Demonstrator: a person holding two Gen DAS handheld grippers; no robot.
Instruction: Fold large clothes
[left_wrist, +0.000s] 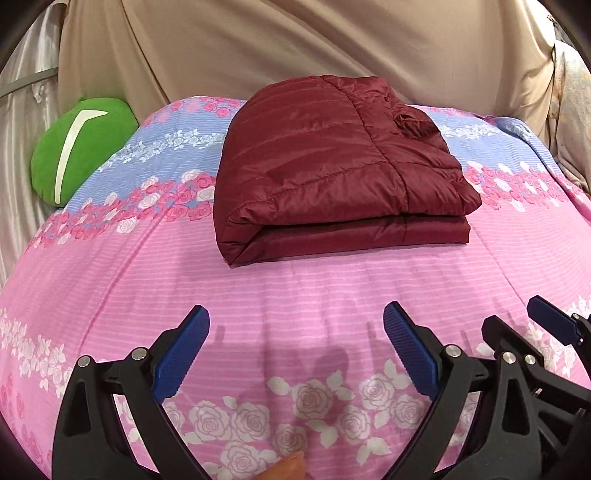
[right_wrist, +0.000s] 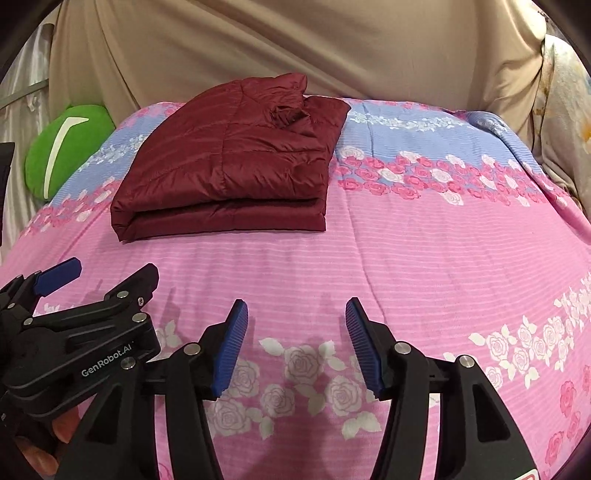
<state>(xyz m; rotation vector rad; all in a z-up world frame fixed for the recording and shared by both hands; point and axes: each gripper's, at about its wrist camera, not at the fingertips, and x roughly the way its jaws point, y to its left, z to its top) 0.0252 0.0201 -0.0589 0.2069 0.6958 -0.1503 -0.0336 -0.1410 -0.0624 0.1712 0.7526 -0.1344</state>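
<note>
Item: maroon quilted jacket, folded into a compact stack, lying on the bed at 12 o'clock of both tools. Left hand-held gripper: jaws spread wide, nothing held. Right hand-held gripper: jaws parted, nothing held. Folding is judged finished; loose edges are best left undisturbed. Surface: pink and blue rose-printed bedcover. Room: beige drape behind, green cushion at 10 o'clock.

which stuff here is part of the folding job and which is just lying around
Part of the job:
- maroon puffer jacket, folded on the bed
- left tongs, open, empty
- right tongs, open, empty

Just lying about:
- green cushion at the bed's left edge
- floral bedspread
- beige drape behind
</note>
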